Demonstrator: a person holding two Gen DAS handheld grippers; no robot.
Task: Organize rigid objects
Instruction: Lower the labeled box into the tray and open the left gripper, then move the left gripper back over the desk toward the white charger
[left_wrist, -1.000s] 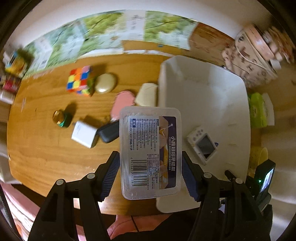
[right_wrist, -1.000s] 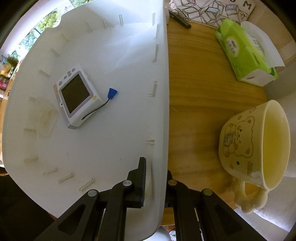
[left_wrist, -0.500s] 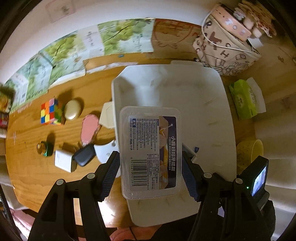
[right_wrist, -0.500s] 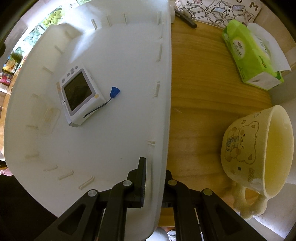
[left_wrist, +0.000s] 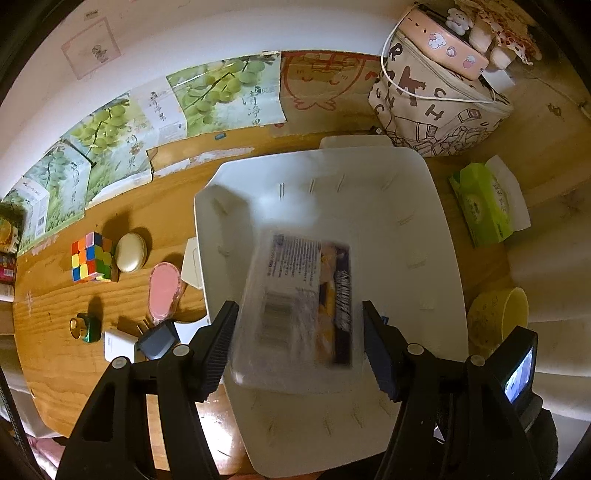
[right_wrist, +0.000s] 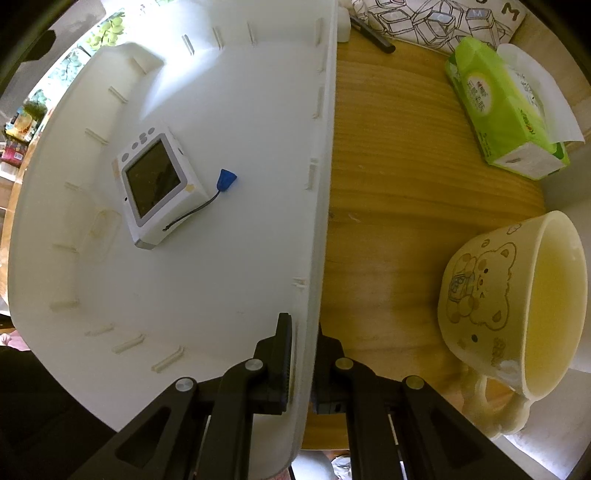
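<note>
A clear plastic box (left_wrist: 299, 295) with a printed label shows blurred and tilted between the fingers of my left gripper (left_wrist: 295, 347), above the white bin (left_wrist: 406, 206). The box looks smaller than the gap, and white shows between it and the right pad, so the jaws stand open around it. My right gripper (right_wrist: 303, 362) is shut on the bin's right wall (right_wrist: 317, 206), one finger inside and one outside. On the bin floor lies a white handheld device (right_wrist: 151, 184) with a dark screen and a blue-tipped cord; the box hides it in the left wrist view.
Left of the bin on the wooden table lie a colour cube (left_wrist: 90, 256), a cream oval case (left_wrist: 130, 253), a pink case (left_wrist: 164, 290), a white charger (left_wrist: 118, 345) and a green ring (left_wrist: 86, 326). To the bin's right are a green tissue pack (right_wrist: 506, 110) and a yellow bear mug (right_wrist: 509, 295).
My left gripper carried the box rightwards from the table to over the bin. The box, sharp and gripped before, is now blurred, tilted and lower between the fingers. The right gripper stayed put.
</note>
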